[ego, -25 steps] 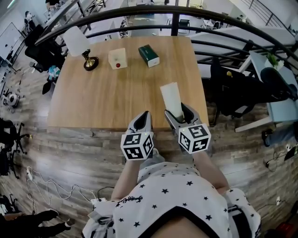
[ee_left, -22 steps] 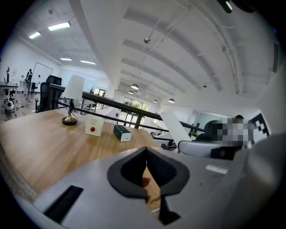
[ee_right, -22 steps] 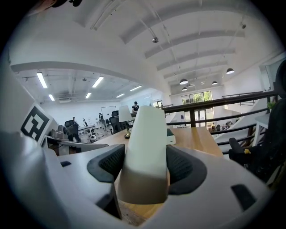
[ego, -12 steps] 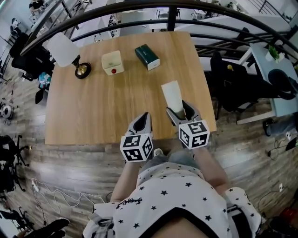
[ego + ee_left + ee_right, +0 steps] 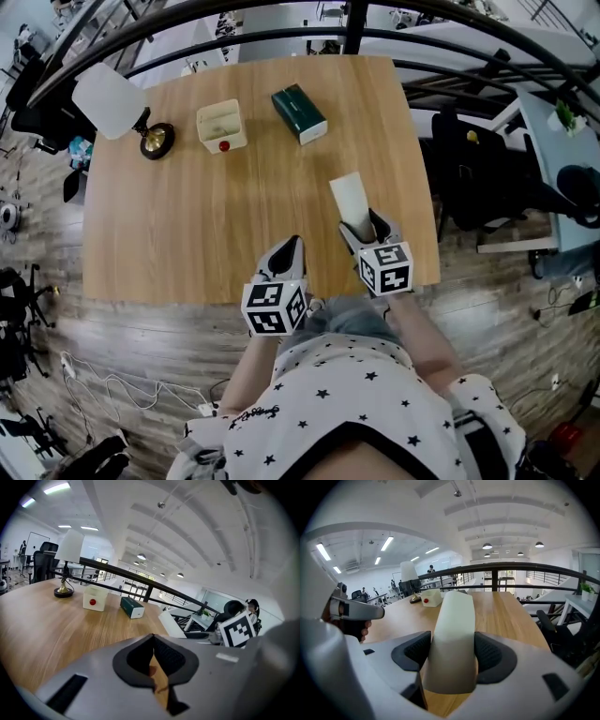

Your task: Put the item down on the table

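From the head view, both forearms reach forward from the person's star-printed shirt [image 5: 347, 403], held low and roughly parallel, with the left gripper [image 5: 289, 246] and right gripper [image 5: 361, 228] side by side over the near edge of the tabletop [image 5: 216, 225], well on the person's side of the green box [image 5: 299, 113]. The pale item [image 5: 349, 197] sticks out of the right gripper towards the green box, over bare wood; whether its far end touches the wood cannot be told. A cream box [image 5: 221, 127] with a red dot sits just to the left of the green box, a lamp [image 5: 111, 101] with a white shade further left again, and a dark curved railing [image 5: 281, 17] runs beyond the green box. Wooden floor [image 5: 141, 337] lies around the tabletop, with office chairs [image 5: 478, 187] off to the right of the green box. In the left gripper view the jaws are pressed together at their tips with nothing between them, pointing across the wood a little to the right of the green box. In the right gripper view the jaws stand wide and pinch the pale item by its lower sides, both pads against it, the item leaning forward above the wood, under a white ceiling with strip lights
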Motion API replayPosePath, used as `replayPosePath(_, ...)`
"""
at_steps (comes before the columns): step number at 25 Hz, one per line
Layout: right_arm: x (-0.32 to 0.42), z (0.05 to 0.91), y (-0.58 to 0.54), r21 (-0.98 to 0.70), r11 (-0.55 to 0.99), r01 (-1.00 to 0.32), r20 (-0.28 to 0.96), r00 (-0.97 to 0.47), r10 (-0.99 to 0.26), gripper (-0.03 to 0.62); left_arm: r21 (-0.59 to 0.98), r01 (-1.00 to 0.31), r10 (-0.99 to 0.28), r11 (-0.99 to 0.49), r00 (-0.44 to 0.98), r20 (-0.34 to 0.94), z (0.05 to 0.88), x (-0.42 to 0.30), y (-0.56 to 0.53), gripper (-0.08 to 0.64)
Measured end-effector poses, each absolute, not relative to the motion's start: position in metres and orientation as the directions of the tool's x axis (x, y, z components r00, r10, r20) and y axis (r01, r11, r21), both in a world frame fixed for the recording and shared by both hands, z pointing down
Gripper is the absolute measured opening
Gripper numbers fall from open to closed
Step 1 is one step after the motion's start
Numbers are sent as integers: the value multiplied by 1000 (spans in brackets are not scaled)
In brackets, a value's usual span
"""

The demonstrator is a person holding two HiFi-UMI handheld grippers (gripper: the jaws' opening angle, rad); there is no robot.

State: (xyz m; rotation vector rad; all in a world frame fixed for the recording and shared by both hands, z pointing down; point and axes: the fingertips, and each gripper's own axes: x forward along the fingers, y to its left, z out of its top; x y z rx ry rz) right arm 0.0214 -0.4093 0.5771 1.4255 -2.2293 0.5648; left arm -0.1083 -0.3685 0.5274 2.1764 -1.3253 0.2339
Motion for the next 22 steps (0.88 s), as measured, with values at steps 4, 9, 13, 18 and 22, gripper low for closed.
replayPosePath(4, 24, 611, -427, -70, 417, -906, 626, -365, -689, 285, 393, -865, -748, -311, 478, 460, 544, -111, -389, 12)
replayPosePath(9, 17, 642, -443, -31, 469, -882, 685, -361, -633, 287, 399, -868, -736, -296, 473, 484, 556, -111, -409, 12)
replayPosePath(13, 14, 660, -452, -33, 483, -875, 715, -359, -601, 287, 406, -867, -728, -287, 473, 495, 563, -108, -423, 12)
replayPosePath(18, 10, 674, -458, -30, 495, -868, 741, -352, -572, 285, 404, -867, -716, -293, 479, 508, 569, -105, -436, 12)
replayPosePath(22, 8, 673, -458, -18, 506, -862, 755, -344, -558, 287, 407, -864, -715, -296, 482, 505, 569, -102, -443, 12)
